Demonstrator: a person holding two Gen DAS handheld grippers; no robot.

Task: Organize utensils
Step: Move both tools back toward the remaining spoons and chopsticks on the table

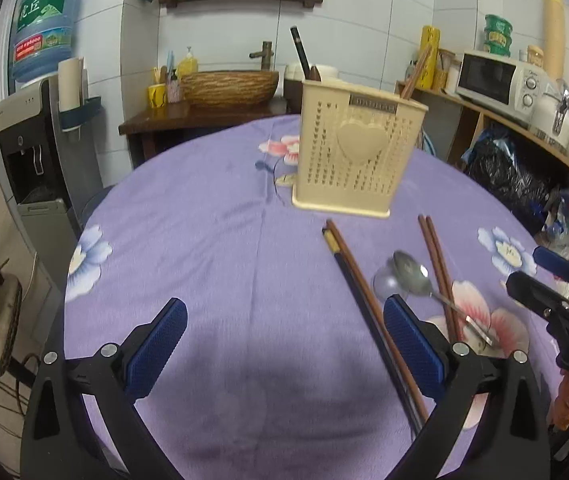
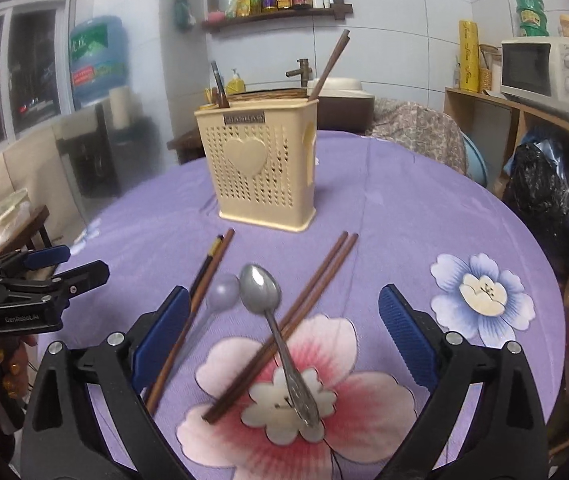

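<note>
A cream perforated utensil holder (image 1: 354,160) (image 2: 264,168) stands on the purple flowered tablecloth (image 1: 204,220) (image 2: 424,216), with a few chopsticks upright in it. In front of it lie a metal spoon (image 2: 272,320) (image 1: 416,276) across a brown chopstick pair (image 2: 296,316) (image 1: 440,272), a translucent plastic spoon (image 2: 222,294), and a brown and a black chopstick (image 2: 200,292) (image 1: 364,300). My right gripper (image 2: 284,312) is open and empty, above the metal spoon. My left gripper (image 1: 284,328) is open and empty, left of the utensils.
A microwave (image 1: 496,78) sits on a wooden shelf at the right. A water dispenser (image 1: 36,152) stands at the left. A sink basin (image 1: 230,88) is behind the table. Black bags (image 2: 552,192) lie past the table's right edge.
</note>
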